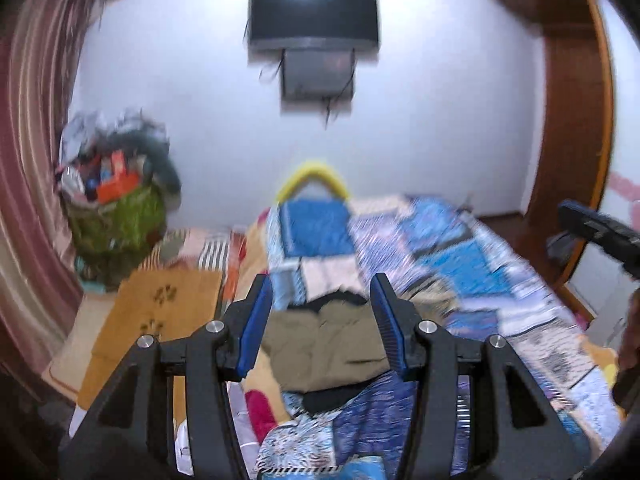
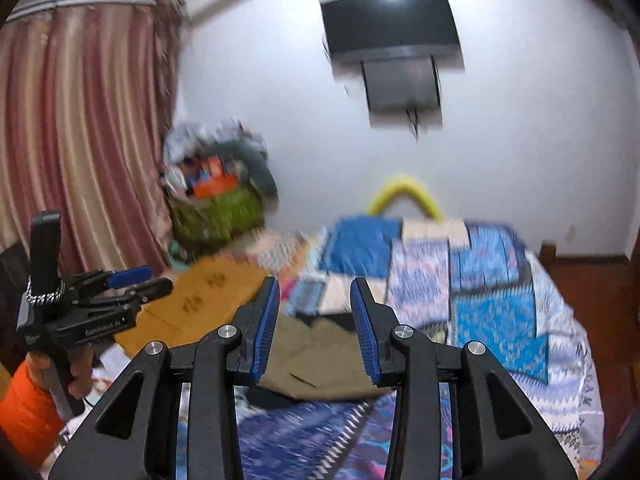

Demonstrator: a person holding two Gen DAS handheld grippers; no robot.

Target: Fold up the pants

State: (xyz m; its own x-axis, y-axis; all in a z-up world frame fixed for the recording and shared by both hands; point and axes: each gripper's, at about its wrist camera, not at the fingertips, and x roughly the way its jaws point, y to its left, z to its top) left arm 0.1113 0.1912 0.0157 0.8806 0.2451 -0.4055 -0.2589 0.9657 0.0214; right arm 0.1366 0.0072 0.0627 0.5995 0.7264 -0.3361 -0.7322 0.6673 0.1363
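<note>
Olive-khaki pants (image 1: 328, 344) lie folded in a compact bundle on the patchwork bedspread (image 1: 460, 256), with dark lining showing at the edges. They also show in the right wrist view (image 2: 320, 360). My left gripper (image 1: 320, 292) is open and empty, raised above the bundle. My right gripper (image 2: 314, 292) is open and empty, also held above the pants. The left gripper shows from the side in the right wrist view (image 2: 136, 280), off to the left of the bed. Both views are motion-blurred.
A green basket (image 1: 116, 216) piled with clutter stands by the striped curtain (image 1: 28, 160). An orange mat (image 1: 156, 308) lies on the floor left of the bed. A TV (image 1: 314, 12) hangs on the far wall. A wooden wardrobe (image 1: 572, 120) stands right.
</note>
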